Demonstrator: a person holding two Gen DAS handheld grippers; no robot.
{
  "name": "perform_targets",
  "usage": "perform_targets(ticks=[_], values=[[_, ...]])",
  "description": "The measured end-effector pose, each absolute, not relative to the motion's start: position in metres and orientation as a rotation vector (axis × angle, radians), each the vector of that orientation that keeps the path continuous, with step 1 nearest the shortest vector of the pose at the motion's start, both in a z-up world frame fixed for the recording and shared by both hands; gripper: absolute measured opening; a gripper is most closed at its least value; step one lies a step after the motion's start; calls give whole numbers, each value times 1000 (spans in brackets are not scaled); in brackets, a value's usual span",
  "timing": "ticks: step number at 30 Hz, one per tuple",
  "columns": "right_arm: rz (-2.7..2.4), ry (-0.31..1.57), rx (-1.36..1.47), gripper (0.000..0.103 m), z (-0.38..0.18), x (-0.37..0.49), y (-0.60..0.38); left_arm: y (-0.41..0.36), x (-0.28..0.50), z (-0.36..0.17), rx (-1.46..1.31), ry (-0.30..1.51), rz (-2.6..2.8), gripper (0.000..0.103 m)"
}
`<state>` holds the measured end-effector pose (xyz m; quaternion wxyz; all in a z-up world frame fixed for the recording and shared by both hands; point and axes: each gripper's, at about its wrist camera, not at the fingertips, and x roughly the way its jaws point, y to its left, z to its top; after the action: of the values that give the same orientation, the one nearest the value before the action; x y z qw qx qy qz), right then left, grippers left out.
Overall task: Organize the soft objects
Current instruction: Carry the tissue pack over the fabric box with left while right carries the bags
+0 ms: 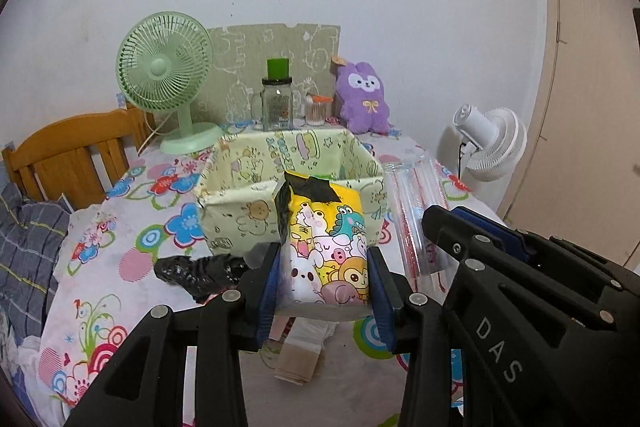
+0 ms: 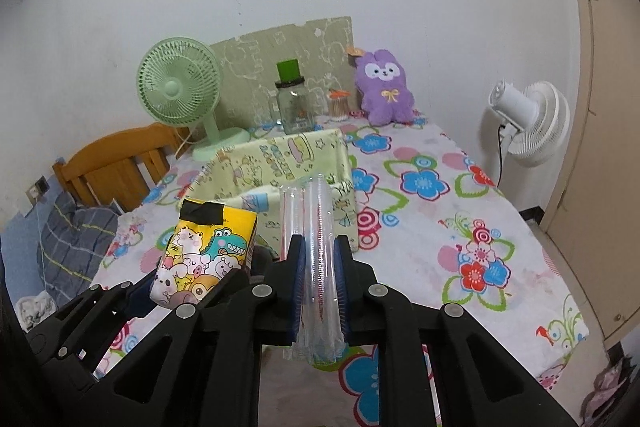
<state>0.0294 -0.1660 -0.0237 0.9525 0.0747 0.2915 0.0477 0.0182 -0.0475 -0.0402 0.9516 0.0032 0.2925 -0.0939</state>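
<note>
the tablecloth [image 2: 460, 155] is white with blue, red and pink flowers, green loops and ringed circles. the fabric box [image 1: 236, 215], at twelve o'clock from the left gripper [image 1: 325, 291], is pale yellow-green with outlined cartoon animals. the tissue pack [image 1: 326, 259] is yellow and white, crowded with cartoon animals and a teal dinosaur, with black tape on top. the plastic sleeve [image 2: 318, 267] is clear with thin red lines. both grippers are black with blue pads; the right gripper [image 2: 319, 291] shows them too. the plush [image 2: 384, 87] at one o'clock is purple with a white face and yellow bow. the desk fan [image 1: 166, 67] at ten o'clock is mint green; the standing fan [image 2: 528, 119] is white. the chair [image 1: 76, 155] is orange-brown wood.
</note>
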Motion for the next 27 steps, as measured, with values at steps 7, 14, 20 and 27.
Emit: perform_targets(ticks=[7, 14, 20, 27], values=[[100, 556, 142, 15, -4, 25, -160, -43, 14, -22, 7, 556, -192, 42], [96, 535, 131, 15, 10, 26, -157, -41, 15, -11, -1, 535, -196, 42], [99, 527, 126, 15, 17, 32, -155, -39, 20, -5, -5, 525, -194, 42], [101, 524, 125, 15, 21, 41, -154, -37, 30, -1, -12, 521, -190, 42]])
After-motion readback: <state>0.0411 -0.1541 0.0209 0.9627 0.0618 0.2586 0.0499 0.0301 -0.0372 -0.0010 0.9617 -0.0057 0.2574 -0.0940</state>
